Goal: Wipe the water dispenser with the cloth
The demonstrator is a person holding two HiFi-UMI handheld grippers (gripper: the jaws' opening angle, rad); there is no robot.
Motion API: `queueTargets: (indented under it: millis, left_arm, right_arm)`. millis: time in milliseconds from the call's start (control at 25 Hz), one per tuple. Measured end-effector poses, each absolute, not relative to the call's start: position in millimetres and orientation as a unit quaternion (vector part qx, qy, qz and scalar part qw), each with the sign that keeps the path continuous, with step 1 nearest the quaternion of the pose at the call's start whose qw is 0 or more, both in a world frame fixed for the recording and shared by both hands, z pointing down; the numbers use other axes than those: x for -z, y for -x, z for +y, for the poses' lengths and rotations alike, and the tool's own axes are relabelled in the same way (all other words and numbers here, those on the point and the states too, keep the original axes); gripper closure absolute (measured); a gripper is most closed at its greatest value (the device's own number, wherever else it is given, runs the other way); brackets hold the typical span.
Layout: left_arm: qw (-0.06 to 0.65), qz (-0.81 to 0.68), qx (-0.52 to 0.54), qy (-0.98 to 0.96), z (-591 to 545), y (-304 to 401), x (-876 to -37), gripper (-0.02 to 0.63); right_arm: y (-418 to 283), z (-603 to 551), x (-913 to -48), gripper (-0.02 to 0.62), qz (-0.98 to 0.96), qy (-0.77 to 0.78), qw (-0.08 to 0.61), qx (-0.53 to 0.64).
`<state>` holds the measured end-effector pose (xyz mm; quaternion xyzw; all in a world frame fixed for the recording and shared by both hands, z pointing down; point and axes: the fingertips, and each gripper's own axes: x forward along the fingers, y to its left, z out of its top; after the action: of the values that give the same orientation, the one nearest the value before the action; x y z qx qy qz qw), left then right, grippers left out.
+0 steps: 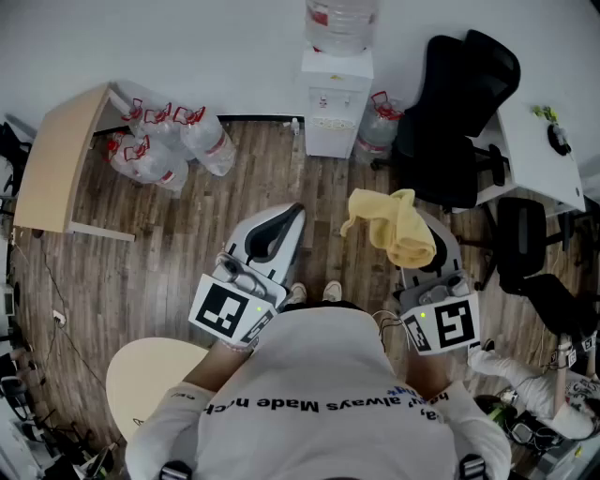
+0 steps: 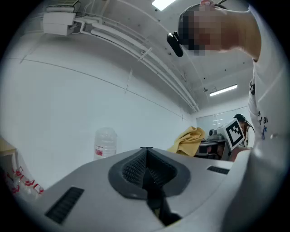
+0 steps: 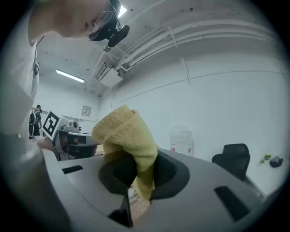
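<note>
Risks shedding the cloth (image 1: pixel 398 230), pinched by one fold in the right gripper (image 3: pixel 137 179), before reaching the water dispenser (image 1: pixel 336 103) at top centre, with the left gripper (image 2: pixel 147 168) clenched empty.

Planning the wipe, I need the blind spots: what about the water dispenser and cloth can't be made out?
The water dispenser: taps and dirt too small, head view.
Its bottle: top cut off by the frame edge, head view.
Dispenser body: hidden behind each gripper's housing, both gripper views.
The cloth: lower end hidden within the right gripper, right gripper view.
</note>
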<state>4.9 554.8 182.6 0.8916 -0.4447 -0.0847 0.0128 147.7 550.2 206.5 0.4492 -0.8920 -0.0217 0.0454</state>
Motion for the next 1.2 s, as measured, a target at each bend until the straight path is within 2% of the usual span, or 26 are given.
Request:
queueTargets:
  millis: [600,880,1200]
  left_arm:
    - [0.011,-0.455,0.082,-0.886,550.6,-17.0,-191.8,0.586]
    - [0.014,-0.463,0.078,-0.883,521.4,-67.3,-186.3,0.586]
    - [0.018,-0.468,0.069,-0.881,503.7,-79.9,-191.5,0.587]
  right_arm:
    - [-156.7,545.2,-215.7,0.529,-0.898,-0.438,0.042,0.025]
    - [-211.0,516.2,-213.2,0.529,-0.900,-0.434,0.045,0.014]
    - [-222.7,497.2,-220.8,0.529,-0.902,-0.428,0.049,0.009]
